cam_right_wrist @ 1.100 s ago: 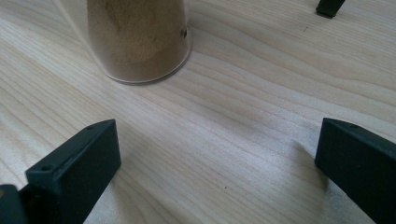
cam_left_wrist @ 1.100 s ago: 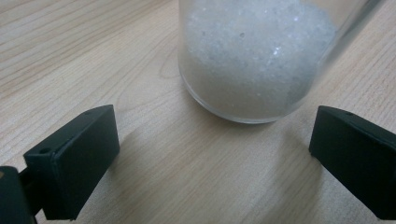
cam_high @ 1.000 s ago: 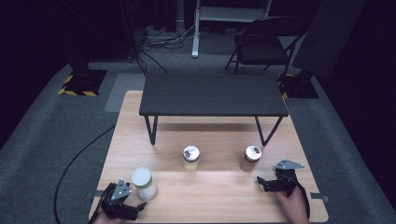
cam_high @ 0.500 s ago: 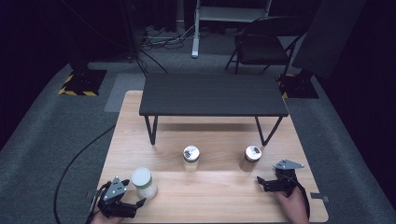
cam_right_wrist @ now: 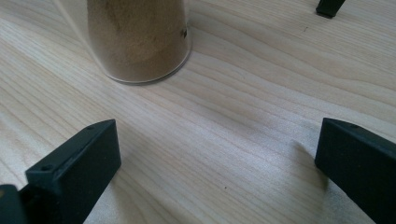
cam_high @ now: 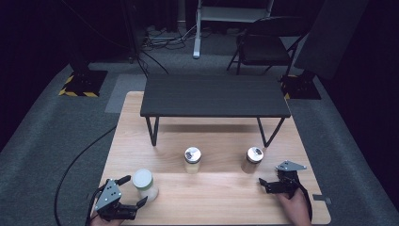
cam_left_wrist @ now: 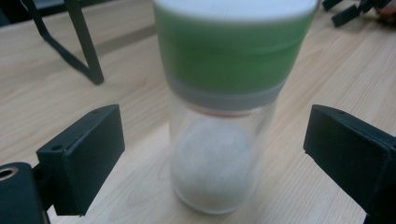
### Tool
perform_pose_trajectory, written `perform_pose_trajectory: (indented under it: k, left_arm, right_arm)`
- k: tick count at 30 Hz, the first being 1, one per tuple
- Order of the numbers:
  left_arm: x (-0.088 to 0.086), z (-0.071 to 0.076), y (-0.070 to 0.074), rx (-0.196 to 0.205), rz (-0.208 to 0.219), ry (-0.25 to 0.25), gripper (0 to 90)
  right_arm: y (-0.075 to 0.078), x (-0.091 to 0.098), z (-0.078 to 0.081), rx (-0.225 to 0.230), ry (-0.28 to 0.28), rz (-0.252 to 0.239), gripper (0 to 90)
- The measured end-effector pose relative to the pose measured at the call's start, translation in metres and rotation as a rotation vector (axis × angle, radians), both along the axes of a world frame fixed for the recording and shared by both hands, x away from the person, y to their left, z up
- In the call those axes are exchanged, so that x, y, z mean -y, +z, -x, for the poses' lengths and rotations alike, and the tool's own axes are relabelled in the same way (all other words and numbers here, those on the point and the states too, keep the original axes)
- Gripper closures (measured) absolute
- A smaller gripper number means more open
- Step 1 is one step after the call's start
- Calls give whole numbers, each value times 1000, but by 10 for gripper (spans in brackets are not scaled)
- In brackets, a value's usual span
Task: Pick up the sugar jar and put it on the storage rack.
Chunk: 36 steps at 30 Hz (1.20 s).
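A clear jar (cam_left_wrist: 219, 140) with a white lid, a green band and white powder stands on the wooden table (cam_high: 211, 197) at the front left. My left gripper (cam_high: 135, 190) is open, with one jaw on each side of this jar (cam_high: 143, 184) and neither pad touching it. My left gripper (cam_left_wrist: 215, 140) looks straight at it from close by. At the front right my right gripper (cam_high: 264, 185) is open on the bare wood, short of a jar of brown powder (cam_high: 253, 160). In the right gripper view my right gripper (cam_right_wrist: 215, 154) holds nothing, and the brown jar (cam_right_wrist: 140, 37) stands beyond its jaws.
A third jar (cam_high: 192, 160) with a dark-spotted lid stands mid-table. A low black bench (cam_high: 214, 96) spans the back half of the table, its legs (cam_left_wrist: 81, 42) close behind the jars. The left gripper's cable (cam_high: 75, 165) trails off the table's left edge.
My left gripper has shifted slightly to the left beside the white-lidded jar. The jars and my right gripper have stayed where they were.
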<state>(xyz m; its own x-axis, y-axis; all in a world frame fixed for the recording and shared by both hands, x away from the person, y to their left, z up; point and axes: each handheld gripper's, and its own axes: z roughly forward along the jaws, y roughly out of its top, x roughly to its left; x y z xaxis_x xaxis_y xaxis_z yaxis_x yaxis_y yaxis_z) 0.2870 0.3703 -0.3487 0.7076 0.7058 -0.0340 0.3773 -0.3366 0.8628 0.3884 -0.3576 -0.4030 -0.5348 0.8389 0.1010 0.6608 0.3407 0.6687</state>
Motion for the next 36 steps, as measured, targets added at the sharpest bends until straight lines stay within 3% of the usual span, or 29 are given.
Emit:
perform_pose_trajectory:
  k: [9,16,22,29,36]
  left_arm:
    - [1,4,-3,60,61,6,64]
    - [5,-5,-5,54,79,-9,116]
    - [14,-11,-3,38,53,-6,182]
    - [17,-17,-1,25,40,-5,329]
    - [19,-18,3,9,34,2,334]
  right_arm:
    - [0,0,0,0,0,0,0]
    - [0,0,0,0,0,0,0]
    - [0,0,0,1,0,0,0]
    - [0,0,0,1,0,1,0]
    - [0,-1,0,1,-1,1,0]
